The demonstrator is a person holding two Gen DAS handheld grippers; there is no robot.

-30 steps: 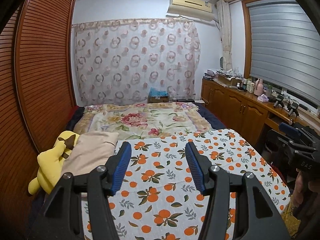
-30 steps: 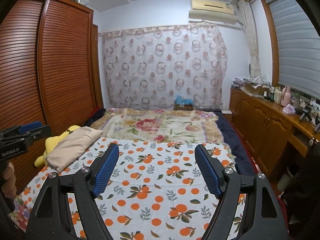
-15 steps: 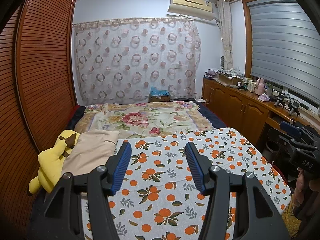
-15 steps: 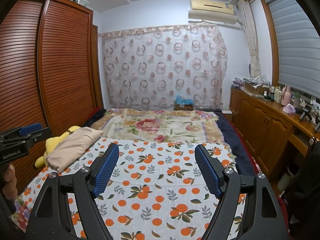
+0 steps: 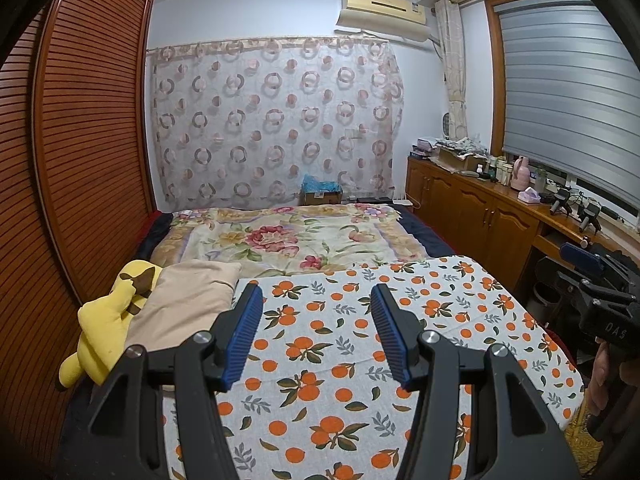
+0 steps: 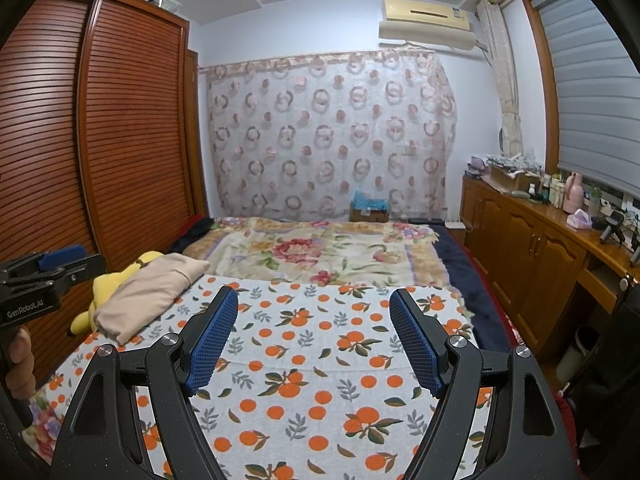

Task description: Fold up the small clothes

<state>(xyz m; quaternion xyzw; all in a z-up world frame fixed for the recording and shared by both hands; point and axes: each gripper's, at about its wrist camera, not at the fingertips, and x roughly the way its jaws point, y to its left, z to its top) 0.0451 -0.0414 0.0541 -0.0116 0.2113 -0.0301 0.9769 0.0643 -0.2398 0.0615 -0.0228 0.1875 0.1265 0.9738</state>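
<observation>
Left gripper (image 5: 316, 334) and right gripper (image 6: 314, 338), fingers spread and holding nothing, hover above the orange-print sheet (image 5: 360, 344) on the bed (image 6: 320, 252). The folded beige garment (image 6: 150, 294) lies at the sheet's left edge, resting against a yellow plush toy (image 5: 106, 324) beside the wardrobe (image 6: 120, 140).

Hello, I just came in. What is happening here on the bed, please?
A person holds one gripper in each hand above a bed. The left gripper and the right gripper are both open and hold nothing. A beige folded garment lies at the left side of the orange-print cloth, partly over a yellow plush toy. Neither gripper touches the garment, so no folding is under way at this moment.
</observation>
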